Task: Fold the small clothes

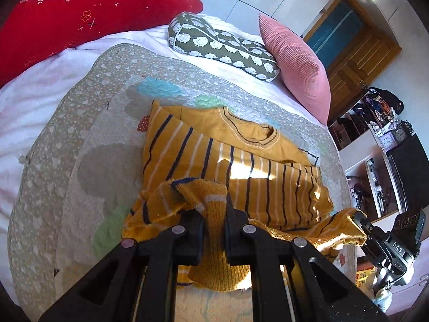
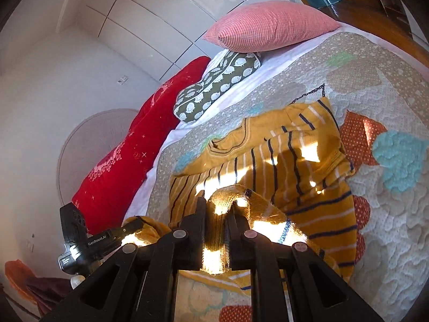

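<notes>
A small mustard-yellow sweater (image 1: 214, 147) with navy and white stripes lies on the patchwork quilt (image 1: 88, 123), neckline toward the pillows. My left gripper (image 1: 214, 209) is shut on the sweater's bottom hem, lifted off the quilt. At the right edge of the left wrist view, my right gripper (image 1: 356, 216) pinches the hem's other corner. In the right wrist view the sweater (image 2: 281, 155) spreads ahead, and my right gripper (image 2: 217, 206) is shut on a sunlit fold of the hem. The left gripper (image 2: 134, 225) shows at lower left, holding its corner. The hem hangs raised between both grippers.
A pink ribbed pillow (image 1: 297, 61), a green hedgehog-print cushion (image 1: 219, 43) and a red blanket (image 1: 80, 13) lie at the head of the bed. White wardrobe doors (image 2: 150, 18) stand behind. Shelves with clutter (image 1: 380, 134) are to the right of the bed.
</notes>
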